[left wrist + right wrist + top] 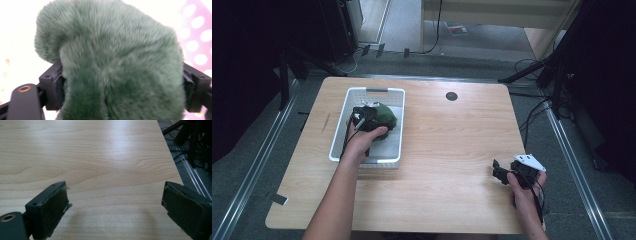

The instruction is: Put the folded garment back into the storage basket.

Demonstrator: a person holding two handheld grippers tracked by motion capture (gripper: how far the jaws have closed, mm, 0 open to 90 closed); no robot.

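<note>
Gripping a green plush toy (pixel 117 65) between its two black jaws, the left tool (pixel 368 119) sits inside the white perforated basket (pixel 398 131) on the left half of the wooden table (pixel 452 145). In the left gripper view the fuzzy green fur bulges out past both jaws, which press into it from either side, with the basket's bright dotted wall behind. From the high view the toy lies toward the far right part of the basket, under the person's left hand (pixel 362 142). The right tool (pixel 498 172) rests near the table's right front corner, well apart from the basket, held in the right hand (pixel 526 192). Its jaws stand wide apart over bare wood with nothing between them.
</note>
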